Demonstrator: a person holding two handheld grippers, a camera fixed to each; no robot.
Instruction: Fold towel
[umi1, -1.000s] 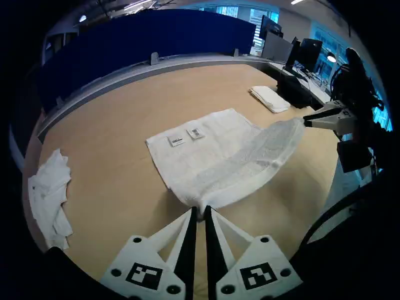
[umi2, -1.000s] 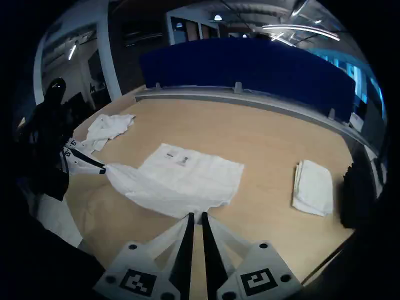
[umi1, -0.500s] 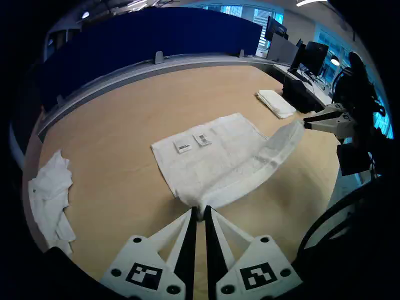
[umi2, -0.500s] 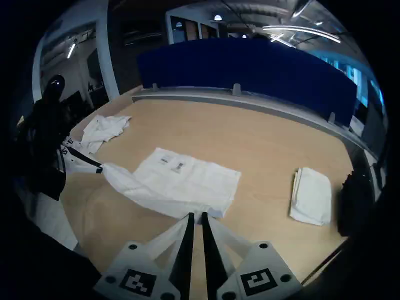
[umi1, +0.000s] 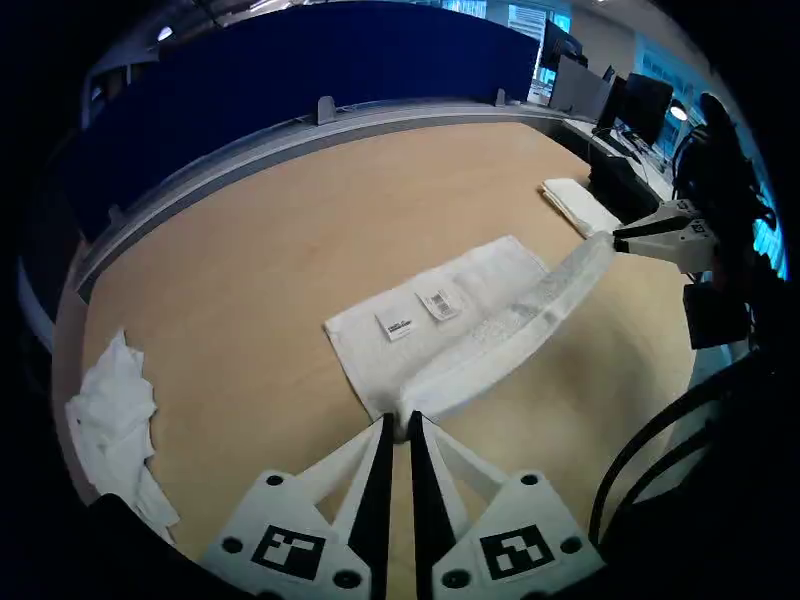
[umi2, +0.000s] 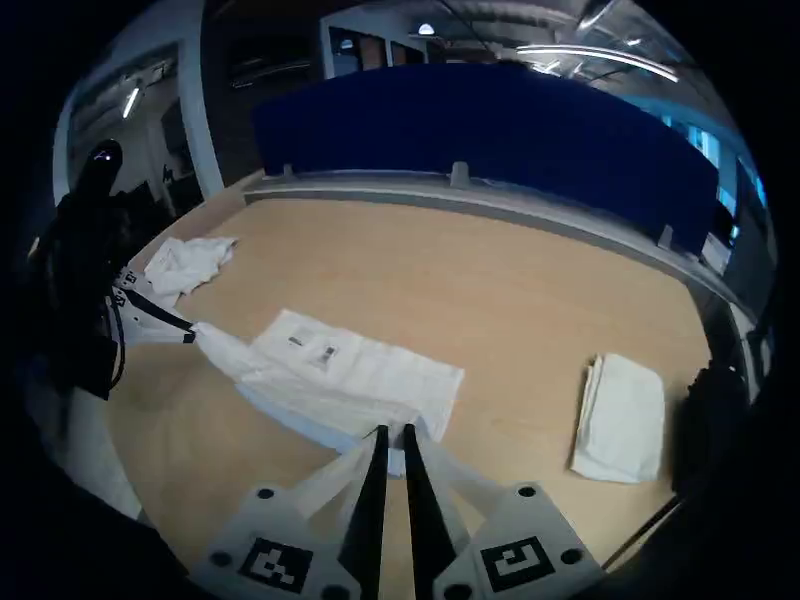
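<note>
Hard to see: the cloth pinched at each pair of fingertips is mostly covered by the fingers. The person (umi1: 722, 175) holding the tools is a dark, blurred shape. The print on the tags is too small to make out.
Left gripper (umi1: 400, 428): fingers drawn narrow, clamped on one near corner of the towel (umi1: 480, 300).
Right gripper (umi2: 389, 440): fingers equally narrow, clamped on the towel's other near corner.
Towel position: white, mid-worktop. The near hem is lifted and stretched as a band between the two grippers. The far part lies flat.
Count, grippers: two.
Count, spread towels: one.
Count, tags (umi1: 398, 325): two, side by side on the flat part of the towel.
Count, folded towel (umi2: 620, 415): one, near the worktop's right edge, well apart from the spread one.
Count, crumpled cloth (umi1: 112, 425): one, white, at the worktop's left edge.
Surface: light wood worktop (umi1: 260, 250), with a grey strip along its curved far edge.
Room: an office. A blue partition (umi1: 300, 70) runs behind the far edge. Dark monitors (umi1: 640, 100) stand beyond the far right corner. Ceiling strip lights (umi2: 590, 50) are overhead.
</note>
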